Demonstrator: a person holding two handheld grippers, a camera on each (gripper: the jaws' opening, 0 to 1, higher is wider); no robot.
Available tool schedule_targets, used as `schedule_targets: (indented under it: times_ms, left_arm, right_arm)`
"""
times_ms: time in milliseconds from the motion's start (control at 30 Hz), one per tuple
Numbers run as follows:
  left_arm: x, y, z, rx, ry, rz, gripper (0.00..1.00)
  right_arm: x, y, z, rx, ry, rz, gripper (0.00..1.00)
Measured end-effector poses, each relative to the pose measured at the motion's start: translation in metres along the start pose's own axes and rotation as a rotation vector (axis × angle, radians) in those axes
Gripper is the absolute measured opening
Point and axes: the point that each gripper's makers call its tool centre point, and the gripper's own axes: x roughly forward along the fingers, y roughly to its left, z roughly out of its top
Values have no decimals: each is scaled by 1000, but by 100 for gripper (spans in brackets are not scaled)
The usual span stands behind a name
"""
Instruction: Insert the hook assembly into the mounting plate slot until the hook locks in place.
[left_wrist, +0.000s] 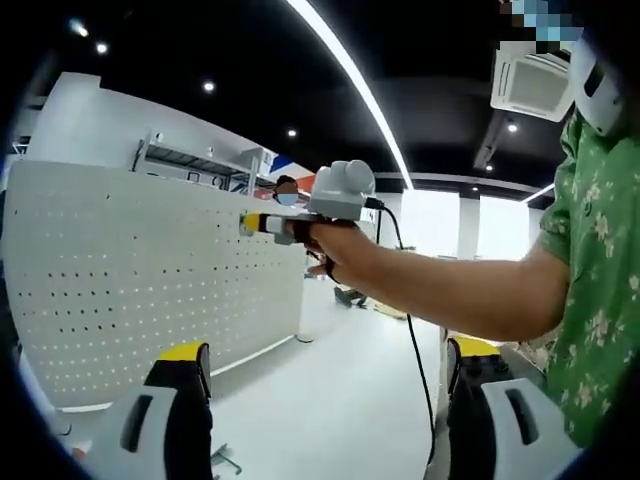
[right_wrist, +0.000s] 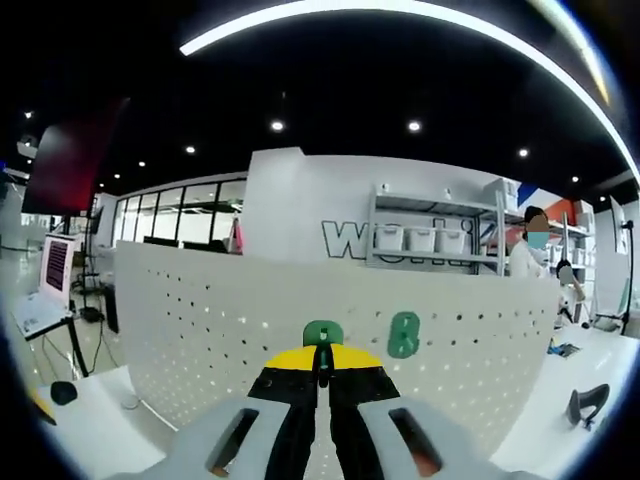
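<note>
White pegboard (right_wrist: 330, 320) faces us; right gripper (right_wrist: 322, 368) fingers clamp a green hook (right_wrist: 322, 335), another hook (right_wrist: 403, 335) at 3 o'clock; left gripper (left_wrist: 325, 385) fingers apart; locking remains.

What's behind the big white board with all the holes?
Over the pegboard you can see a shelf with white bins, a wall with letters, windows, and a person. Lower down, the board hides everything behind it.

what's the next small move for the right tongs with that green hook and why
Probably ease the right tongs straight forward toward the pegboard. Their jaws are closed on a green hook whose top sits right in front of the perforated panel, and another green hook already hangs beside it. The left gripper view shows the right tongs' tip at the board's face, so seating seems close.
</note>
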Motion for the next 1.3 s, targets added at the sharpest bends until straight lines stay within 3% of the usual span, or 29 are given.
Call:
schedule_targets:
  times_ms: [633, 1300]
  left_arm:
    - [-1, 10, -3, -14, 2, 22, 100]
    - [-4, 15, -5, -17, 3, 32, 98]
  right_arm:
    - [21, -6, 14, -41, -21, -15, 2]
    - [35, -11, 13, -42, -18, -22, 2]
